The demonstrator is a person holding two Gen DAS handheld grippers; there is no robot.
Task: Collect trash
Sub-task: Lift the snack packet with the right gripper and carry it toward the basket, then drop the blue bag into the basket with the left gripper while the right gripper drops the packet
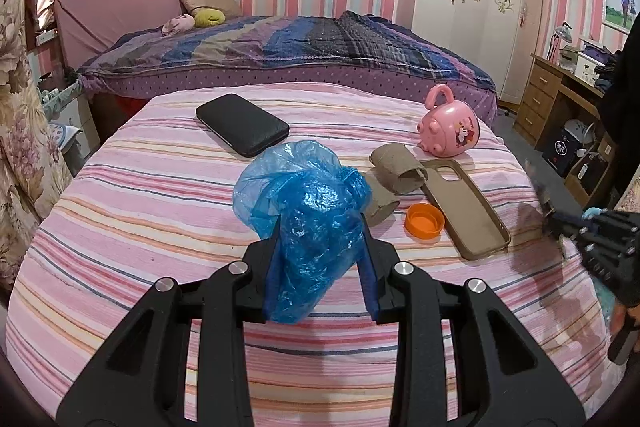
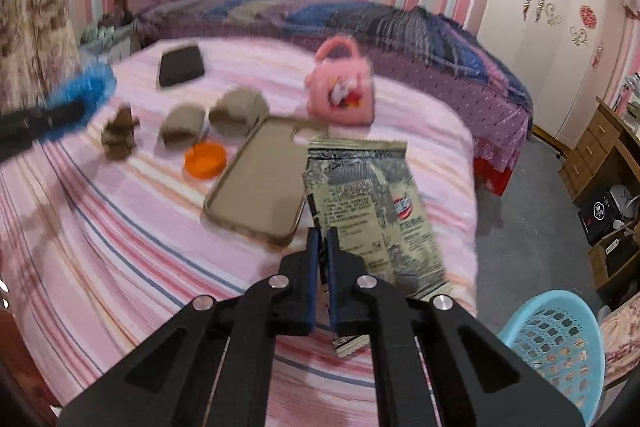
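While my left gripper (image 1: 320, 259) sits about half open, its blue pads press both sides of a crumpled blue plastic bag (image 1: 308, 215), which bulges up between them above the pink striped cloth (image 1: 140, 211). My right gripper (image 2: 323, 247) is pinched nearly closed, with only a thin slit between its pads, and it clamps the lower edge of a printed snack wrapper (image 2: 368, 203) that stands up and leans to the right. Low at my right I see a light blue basket (image 2: 560, 343) beside the bed. Just beyond the claws on the cloth lie an orange cap (image 1: 425, 221), a beige phone case (image 1: 466, 207) and two flattened cardboard tubes (image 1: 398, 167), close together. Farther back rest a pink pig cup (image 1: 450, 131) and a black case (image 1: 242, 123), well apart from each other.
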